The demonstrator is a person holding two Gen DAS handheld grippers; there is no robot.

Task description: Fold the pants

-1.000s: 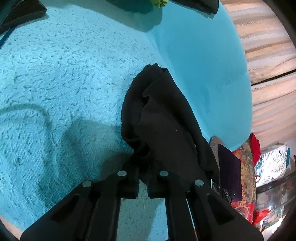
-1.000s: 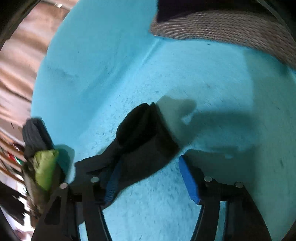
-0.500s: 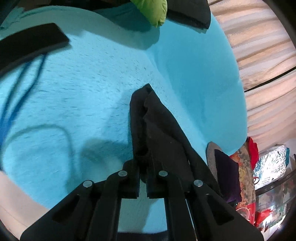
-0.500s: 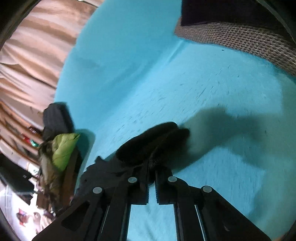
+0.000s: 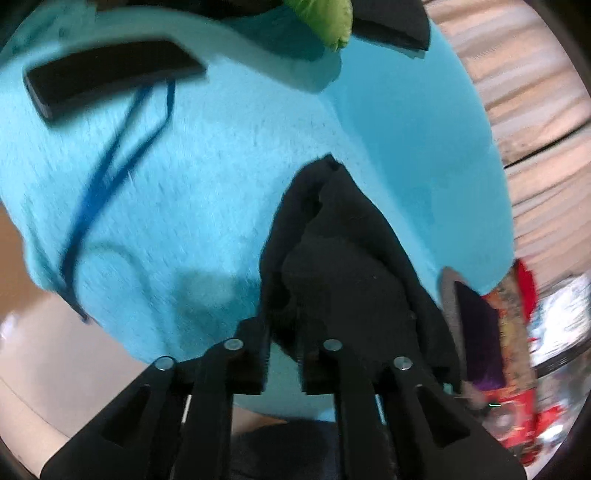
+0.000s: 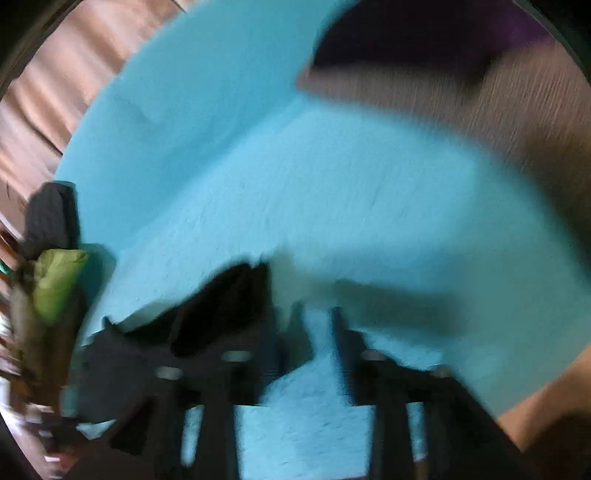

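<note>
The black pants (image 5: 343,258) lie bunched in a narrow folded heap on the turquoise blanket (image 5: 192,192). In the left wrist view my left gripper (image 5: 282,354) has its jaws slightly apart at the near end of the pants, with no cloth clamped between them. In the blurred right wrist view the pants (image 6: 225,306) sit left of my right gripper (image 6: 314,332), whose jaws stand apart over bare blanket (image 6: 332,206).
A black flat object (image 5: 110,74) with a blue cord (image 5: 107,177) lies at the blanket's far left. A lime green cushion (image 5: 321,18) and dark items sit at the back. Colourful clutter (image 5: 517,332) stands off the right edge. A woven brown cushion (image 6: 498,103) lies far right.
Both grippers have let go of the pants and their jaws have parted. Both have pulled back toward the near edge, the right one moving fast.
</note>
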